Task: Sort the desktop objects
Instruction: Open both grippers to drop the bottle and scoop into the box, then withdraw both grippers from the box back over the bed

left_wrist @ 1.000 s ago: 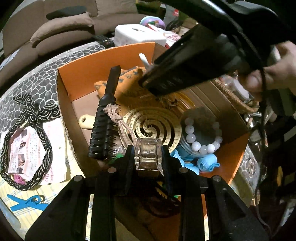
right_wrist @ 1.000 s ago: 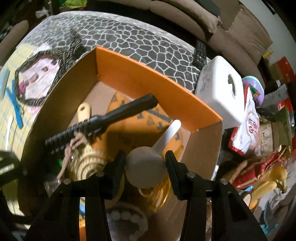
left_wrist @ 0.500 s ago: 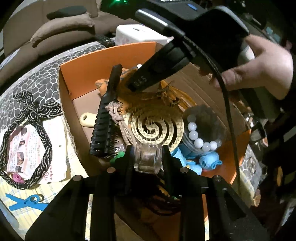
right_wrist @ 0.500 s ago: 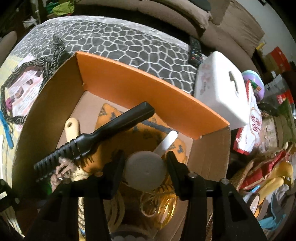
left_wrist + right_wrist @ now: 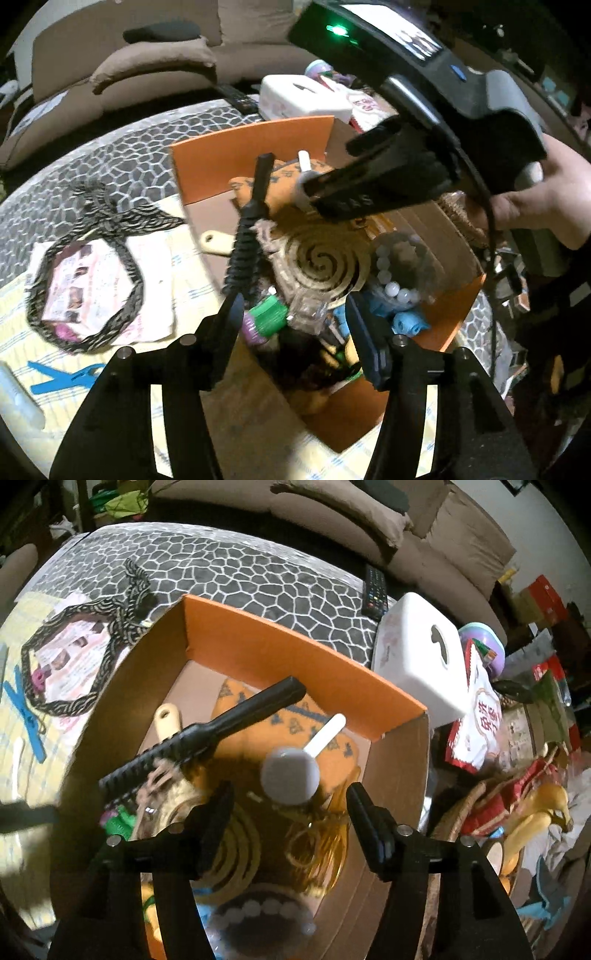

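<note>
On the table's left side I see a blue clip [image 5: 61, 377] near the front edge, then a black-and-white patterned band [image 5: 86, 258] looped round a printed card [image 5: 107, 280]. Nxt to it stands the orange cardboard box [image 5: 251, 147], flaps up, w/ the sorted stuff inside.

My left gripper [image 5: 293, 317] hangs over the box's near-left corner, jaws opening, pads clear of everything. A clear plastic cube [image 5: 308, 308] lies in the gap btwn them, resting on the pile, touching neither pad. Beside it: a green roller [image 5: 267, 314], the black comb [image 5: 247, 229] slanting toward the back wall, a tan spiral coil [image 5: 323, 258] mid-box, white beads [image 5: 393, 284] and blue rolls [image 5: 406, 321] toward the right wall.

My right gripper [image 5: 290, 805] is over the box's middle, jaws also opening. The white scoop [image 5: 290, 775] sits just ahead of the fingertips, lying on the orange cloth [image 5: 288, 720], handle aimed at the back wall; neither pad touches it.

Right of the box: white tissue box [image 5: 417, 650], remote [image 5: 375, 590], red-white packet [image 5: 480, 723].
</note>
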A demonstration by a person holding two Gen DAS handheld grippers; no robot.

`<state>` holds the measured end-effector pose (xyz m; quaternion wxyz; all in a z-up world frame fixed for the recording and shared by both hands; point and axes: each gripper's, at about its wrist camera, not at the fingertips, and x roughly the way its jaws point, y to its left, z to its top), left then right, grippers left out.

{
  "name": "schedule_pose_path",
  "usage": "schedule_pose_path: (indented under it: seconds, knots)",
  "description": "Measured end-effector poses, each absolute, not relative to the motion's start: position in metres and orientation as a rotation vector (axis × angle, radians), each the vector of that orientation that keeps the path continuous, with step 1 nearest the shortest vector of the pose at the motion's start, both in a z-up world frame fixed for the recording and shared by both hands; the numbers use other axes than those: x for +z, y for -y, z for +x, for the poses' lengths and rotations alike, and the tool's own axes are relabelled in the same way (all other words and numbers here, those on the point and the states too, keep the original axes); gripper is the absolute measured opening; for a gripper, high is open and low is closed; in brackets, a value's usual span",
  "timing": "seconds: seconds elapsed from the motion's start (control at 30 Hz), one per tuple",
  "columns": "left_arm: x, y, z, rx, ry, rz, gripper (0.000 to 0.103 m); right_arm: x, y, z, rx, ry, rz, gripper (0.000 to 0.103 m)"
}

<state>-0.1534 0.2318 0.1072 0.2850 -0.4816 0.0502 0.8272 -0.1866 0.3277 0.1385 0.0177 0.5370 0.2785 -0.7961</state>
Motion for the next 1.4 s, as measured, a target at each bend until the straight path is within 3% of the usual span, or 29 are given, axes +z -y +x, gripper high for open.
schedule_pose_path:
  seconds: [0.27,0.77,0.8,0.87,0.97,1.07,1.4]
  knots:
    - [0.118,-0.202,-0.138,2.289,-0.138,-1.321,0.074,0.149,-0.322,-0.158,-2.490,-0.798,1.676,0.080]
    - [0.131,-0.140,-0.114,2.409,-0.119,-1.364,0.079,0.145,-0.296,-0.104,-2.477,-0.780,1.669,0.085]
    - [0.132,-0.135,-0.114,2.420,-0.107,-1.363,0.081,0.145,-0.294,-0.101,-2.479,-0.780,1.666,0.086]
    - [0.136,-0.122,-0.112,2.448,-0.066,-1.355,0.095,0.146,-0.290,-0.096,-2.485,-0.773,1.659,0.088]
    - [0.139,-0.107,-0.109,2.465,-0.022,-1.355,0.101,0.149,-0.282,-0.089,-2.498,-0.753,1.643,0.095]
    - [0.140,-0.093,-0.106,2.478,0.004,-1.361,0.103,0.151,-0.272,-0.082,-2.501,-0.737,1.627,0.102]
    - [0.144,-0.050,-0.092,2.534,0.032,-1.387,0.103,0.151,-0.235,-0.057,-2.530,-0.702,1.571,0.103]
